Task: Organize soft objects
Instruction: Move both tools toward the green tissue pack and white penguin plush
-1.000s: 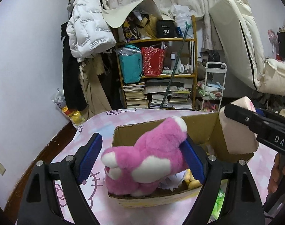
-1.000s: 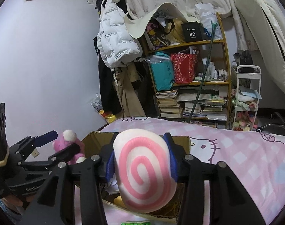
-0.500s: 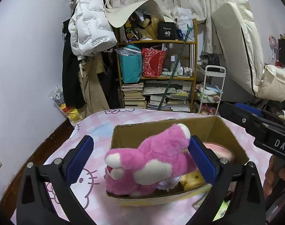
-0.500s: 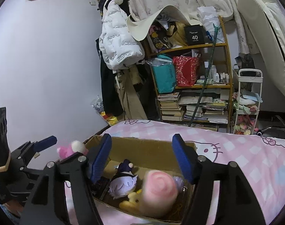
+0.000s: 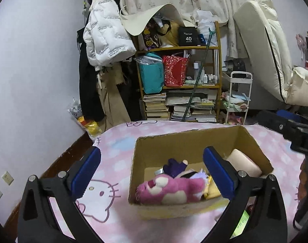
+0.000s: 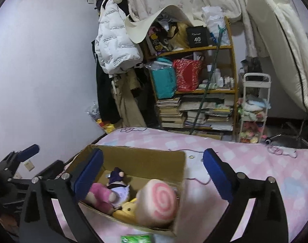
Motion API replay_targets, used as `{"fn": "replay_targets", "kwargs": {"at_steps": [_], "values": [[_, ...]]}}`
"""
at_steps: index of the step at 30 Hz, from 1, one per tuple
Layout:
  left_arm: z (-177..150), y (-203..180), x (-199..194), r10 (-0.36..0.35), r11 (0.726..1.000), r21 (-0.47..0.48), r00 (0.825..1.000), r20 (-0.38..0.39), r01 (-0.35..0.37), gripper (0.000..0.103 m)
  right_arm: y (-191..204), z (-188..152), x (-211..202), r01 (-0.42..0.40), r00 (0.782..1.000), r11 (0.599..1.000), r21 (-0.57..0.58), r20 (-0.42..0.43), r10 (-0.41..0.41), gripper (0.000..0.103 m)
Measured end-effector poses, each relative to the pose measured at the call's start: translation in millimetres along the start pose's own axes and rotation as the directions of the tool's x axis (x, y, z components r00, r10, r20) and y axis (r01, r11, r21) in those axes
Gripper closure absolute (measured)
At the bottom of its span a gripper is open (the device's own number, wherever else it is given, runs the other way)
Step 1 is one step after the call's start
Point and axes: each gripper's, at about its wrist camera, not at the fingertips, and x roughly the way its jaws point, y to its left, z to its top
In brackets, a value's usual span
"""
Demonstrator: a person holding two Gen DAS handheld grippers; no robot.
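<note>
An open cardboard box sits on the pink bed. Inside lie a pink plush bear, a purple doll, a yellow plush and a pink-and-white swirl cushion. My left gripper stands open above the box's near edge, nothing between its blue pads. My right gripper hangs over the box with its jaws opening and empty; the swirl cushion rests in the box below it.
A pink cartoon-cat sheet covers the bed. A green packet lies in front of the box. Behind stand a crowded bookshelf, hanging coats, a white cart and a leaning mattress. The wall runs close on the left.
The left gripper let go of the pink bear, which dropped into the box. The right gripper released the swirl cushion, which now lies in the box. Both jaws spread wide.
</note>
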Motion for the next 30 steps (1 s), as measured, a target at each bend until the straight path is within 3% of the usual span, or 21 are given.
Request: {"fn": "replay_targets", "kwargs": {"at_steps": [9, 15, 30], "values": [[5, -1, -44, -0.026, 1.0, -0.002, 0.999, -0.033, 0.026, 0.003, -12, 6, -33, 0.04, 0.999, 0.999, 0.027, 0.02, -0.04, 0.0], [-5, -3, -55, -0.041, 0.999, -0.027, 0.996, -0.075, 0.039, 0.003, -11, 8, -52, 0.064, 0.998, 0.998, 0.015, 0.016, -0.064, 0.0], [-24, -10, -86, -0.058, 0.998, -0.035, 0.994, -0.094, 0.055, 0.003, 3, -6, -95, 0.084, 0.996, 0.996, -0.028, 0.004, -0.084, 0.0]]}}
